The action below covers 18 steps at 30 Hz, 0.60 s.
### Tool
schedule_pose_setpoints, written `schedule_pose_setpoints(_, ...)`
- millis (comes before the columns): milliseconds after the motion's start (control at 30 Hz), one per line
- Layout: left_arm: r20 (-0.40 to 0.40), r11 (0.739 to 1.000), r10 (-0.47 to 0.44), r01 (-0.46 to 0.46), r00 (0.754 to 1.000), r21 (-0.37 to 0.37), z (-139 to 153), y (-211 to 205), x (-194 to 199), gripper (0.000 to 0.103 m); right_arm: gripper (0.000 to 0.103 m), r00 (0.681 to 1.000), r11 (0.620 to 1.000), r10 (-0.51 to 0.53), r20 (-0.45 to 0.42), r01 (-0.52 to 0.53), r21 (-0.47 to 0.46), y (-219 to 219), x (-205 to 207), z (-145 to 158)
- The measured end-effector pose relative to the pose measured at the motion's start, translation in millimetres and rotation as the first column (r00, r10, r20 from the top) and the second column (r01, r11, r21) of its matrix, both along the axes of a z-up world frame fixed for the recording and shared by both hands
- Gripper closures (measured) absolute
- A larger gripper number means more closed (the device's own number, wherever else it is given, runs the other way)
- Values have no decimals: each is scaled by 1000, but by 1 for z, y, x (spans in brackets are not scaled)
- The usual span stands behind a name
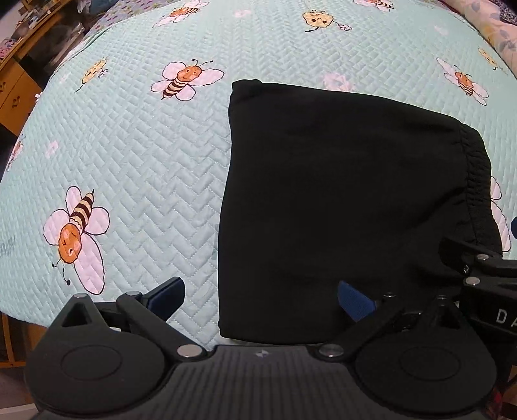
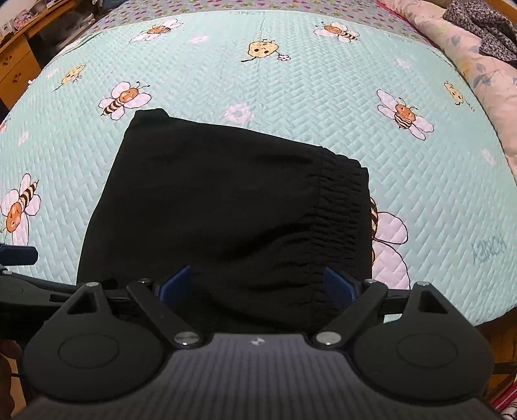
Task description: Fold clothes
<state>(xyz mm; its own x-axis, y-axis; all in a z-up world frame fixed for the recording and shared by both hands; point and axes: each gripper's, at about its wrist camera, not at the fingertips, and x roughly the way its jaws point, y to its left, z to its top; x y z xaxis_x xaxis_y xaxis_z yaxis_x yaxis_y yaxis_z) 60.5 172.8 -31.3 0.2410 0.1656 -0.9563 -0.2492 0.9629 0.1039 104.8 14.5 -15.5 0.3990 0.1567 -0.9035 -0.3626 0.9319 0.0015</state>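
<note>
A black folded garment [image 1: 339, 200] lies flat on the bee-print quilt [image 1: 135, 168], its gathered elastic waistband [image 1: 478, 181] on the right side. My left gripper [image 1: 261, 299] hovers open over the garment's near left corner, one blue pad [image 1: 168, 295] over the quilt and the other [image 1: 355, 300] over the cloth. In the right wrist view the same garment [image 2: 219, 206] fills the middle, waistband [image 2: 342, 213] to the right. My right gripper [image 2: 258, 284] is open above its near edge and holds nothing. Each gripper shows at the edge of the other's view.
The quilt [image 2: 290, 97] covers a bed whose near edge runs just under both grippers. A wooden dresser [image 1: 16, 93] stands off the far left. A floral bolster [image 2: 478, 64] with dark patterned clothing [image 2: 484, 26] on it lines the right side.
</note>
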Motion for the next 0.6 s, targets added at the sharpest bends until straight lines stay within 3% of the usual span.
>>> schedule_pose_setpoints(600,27,1000,3,-3,1000,16,9,-1,-3,2,14,1000,1000,10,0,-10,12,-1,1,3)
